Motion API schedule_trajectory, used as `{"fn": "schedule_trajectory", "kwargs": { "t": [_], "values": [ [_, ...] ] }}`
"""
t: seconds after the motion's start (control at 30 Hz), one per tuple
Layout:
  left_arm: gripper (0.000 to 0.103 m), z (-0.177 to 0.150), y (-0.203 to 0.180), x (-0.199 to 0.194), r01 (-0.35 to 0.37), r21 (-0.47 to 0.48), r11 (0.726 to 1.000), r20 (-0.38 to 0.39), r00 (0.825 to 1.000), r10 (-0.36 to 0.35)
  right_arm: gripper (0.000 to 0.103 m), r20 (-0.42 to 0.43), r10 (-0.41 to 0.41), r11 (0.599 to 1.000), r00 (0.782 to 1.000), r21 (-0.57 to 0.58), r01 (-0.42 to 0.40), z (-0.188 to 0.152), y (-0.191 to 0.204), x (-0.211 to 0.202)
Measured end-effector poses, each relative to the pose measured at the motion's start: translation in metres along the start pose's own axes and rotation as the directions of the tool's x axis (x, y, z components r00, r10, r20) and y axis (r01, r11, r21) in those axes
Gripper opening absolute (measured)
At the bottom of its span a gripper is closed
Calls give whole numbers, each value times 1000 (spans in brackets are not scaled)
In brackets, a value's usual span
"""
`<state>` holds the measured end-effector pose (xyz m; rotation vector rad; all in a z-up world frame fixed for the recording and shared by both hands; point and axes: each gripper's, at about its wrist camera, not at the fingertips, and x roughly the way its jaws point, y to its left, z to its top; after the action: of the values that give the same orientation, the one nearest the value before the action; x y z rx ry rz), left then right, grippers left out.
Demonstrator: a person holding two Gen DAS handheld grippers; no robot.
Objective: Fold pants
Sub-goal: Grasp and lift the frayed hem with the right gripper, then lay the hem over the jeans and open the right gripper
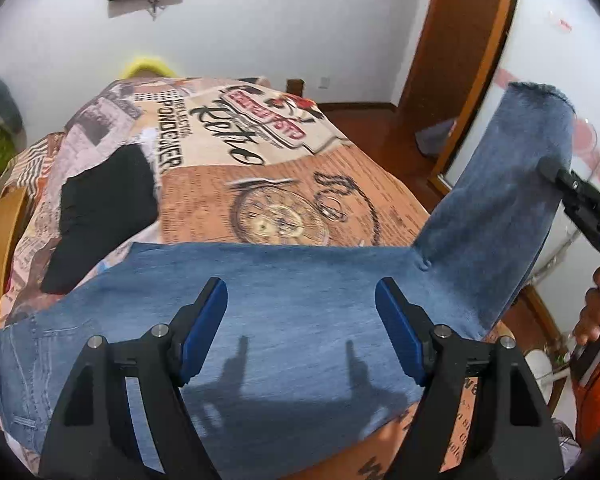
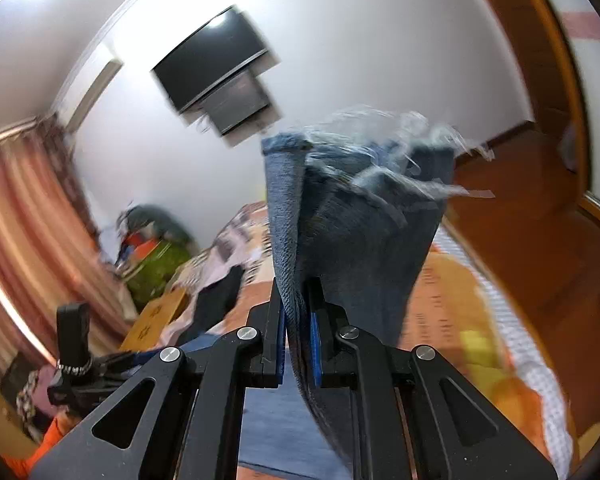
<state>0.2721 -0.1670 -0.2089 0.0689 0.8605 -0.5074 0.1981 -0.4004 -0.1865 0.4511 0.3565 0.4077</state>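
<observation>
One pants (image 1: 284, 312), two grippers: left gripper (image 1: 302, 304), right gripper (image 2: 298, 320).

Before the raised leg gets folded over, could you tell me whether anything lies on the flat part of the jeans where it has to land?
Nothing visible does. The right tongs hold the leg end up; the flat denim lies bare under the open left tongs. The black garment lies beside it.

Blurred cloth, cropped edges, covered bed

The right wrist view is smeared: the jeans' (image 2: 352, 216) frayed hem and the TV (image 2: 212, 68) lose their edges. In the left wrist view the right hand-held gripper (image 1: 548, 168) runs off the frame, jeans cover the near bed (image 1: 284, 152), and the waistband is cut off.
</observation>
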Motion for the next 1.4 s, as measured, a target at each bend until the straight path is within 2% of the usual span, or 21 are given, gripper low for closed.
{"fn": "schedule_trajectory", "kwargs": {
  "t": [0.2, 0.37, 0.43, 0.53, 0.67, 0.83, 0.9, 0.93, 1.03, 1.1, 1.2, 1.3, 1.37, 1.4],
  "values": [
    [77, -7, 35, -20, -14, -52, 999, 32, 999, 15, 9, -121, 65, 994, 991, -79, -75, -22, 37, 45],
    [77, -15, 63, -34, -29, -111, 993, 49, 998, 35, 9, -262, 84, 985, 961, -122, -120, -50, 56, 80],
    [77, -18, 71, -36, -32, -130, 991, 48, 998, 39, 9, -336, 91, 981, 937, -131, -142, -66, 61, 96],
    [77, -24, 81, -38, -41, -153, 987, 42, 998, 48, 9, -408, 91, 981, 908, -121, -153, -85, 61, 111],
    [76, -27, 86, -37, -52, -164, 985, 30, 998, 57, 14, -511, 64, 976, 857, -148, -162, -110, 64, 127],
    [77, -23, 82, -36, -61, -154, 986, 27, 997, 66, 23, -558, 67, 975, 827, -140, -174, -106, 71, 130],
    [77, -19, 78, -34, -60, -140, 988, 30, 997, 65, 33, -558, 89, 976, 825, -115, -183, -100, 67, 126],
    [77, -17, 74, -33, -59, -128, 990, 30, 998, 63, 34, -549, 90, 976, 831, -117, -183, -99, 69, 120],
    [77, -9, 62, -29, -55, -92, 994, 30, 998, 58, 34, -506, 100, 974, 856, -125, -188, -84, 67, 105],
    [77, -3, 51, -21, -44, -60, 997, 21, 999, 45, 35, -461, 97, 976, 882, -128, -174, -70, 60, 95],
    [77, 0, 34, 1, -22, -14, 1000, -23, 1000, 21, 38, -410, 34, 980, 912, -165, -111, -56, 46, 86],
    [77, -7, 19, 28, -12, 24, 1000, -98, 995, 15, 38, -414, -55, 983, 909, -183, -24, -55, 24, 90],
    [77, -17, 14, 44, -25, 42, 999, -153, 988, 31, 38, -443, -120, 981, 888, -190, 38, -66, 8, 96],
    [76, -21, 13, 48, -27, 48, 998, -171, 985, 35, 38, -461, -128, 982, 878, -185, 46, -70, 3, 98]
  ]
}}
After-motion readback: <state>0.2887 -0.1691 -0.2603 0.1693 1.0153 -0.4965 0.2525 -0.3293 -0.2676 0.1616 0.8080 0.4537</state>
